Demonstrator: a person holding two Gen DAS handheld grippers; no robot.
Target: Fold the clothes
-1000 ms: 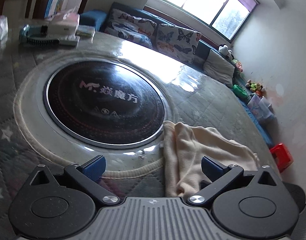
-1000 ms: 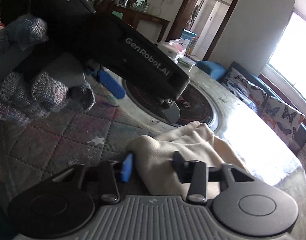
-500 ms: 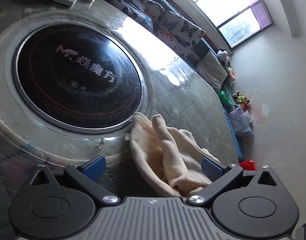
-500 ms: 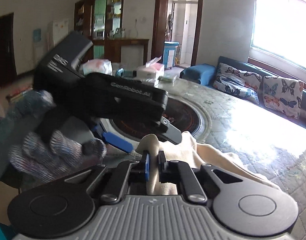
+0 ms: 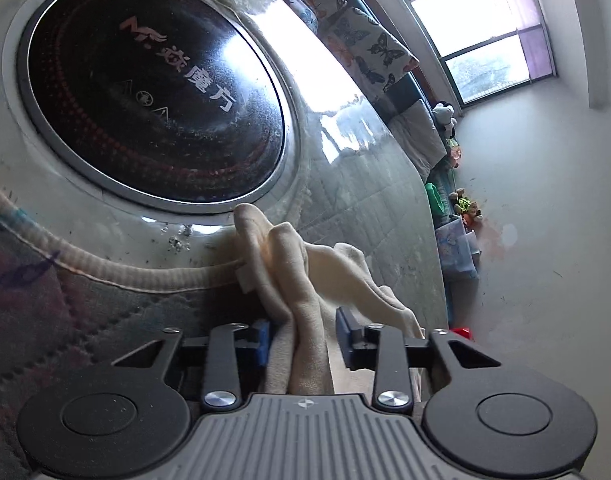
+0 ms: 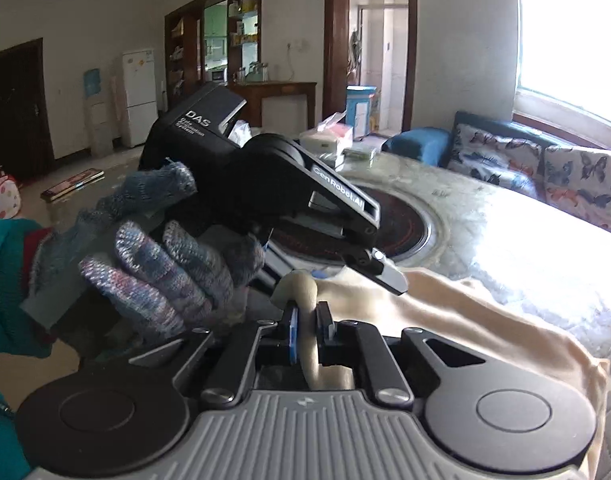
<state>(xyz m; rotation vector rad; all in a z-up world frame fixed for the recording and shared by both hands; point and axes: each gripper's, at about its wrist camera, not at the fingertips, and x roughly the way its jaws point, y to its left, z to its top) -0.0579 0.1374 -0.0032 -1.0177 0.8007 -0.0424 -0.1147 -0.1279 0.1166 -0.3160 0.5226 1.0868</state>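
A cream cloth (image 5: 305,280) lies bunched on the quilted table, beside the round black hotplate (image 5: 153,80). My left gripper (image 5: 301,338) has its jaws closing around a raised fold of the cloth, with a small gap left on the right side. My right gripper (image 6: 308,328) is shut on another fold of the cream cloth (image 6: 465,320) and holds it lifted. The left gripper's body (image 6: 273,184), held by a gloved hand (image 6: 161,256), sits just left of and ahead of the right gripper.
The table's far edge (image 5: 429,216) runs along the right, with a sofa with butterfly cushions (image 6: 545,168) beyond it. Boxes and clutter (image 6: 333,140) sit at the table's far side. Toys and a red stool (image 5: 461,332) are on the floor.
The left gripper moved forward over the cloth and its jaws narrowed from wide open to nearly closed around a fold. The right gripper stayed shut on its fold and lifted slightly.
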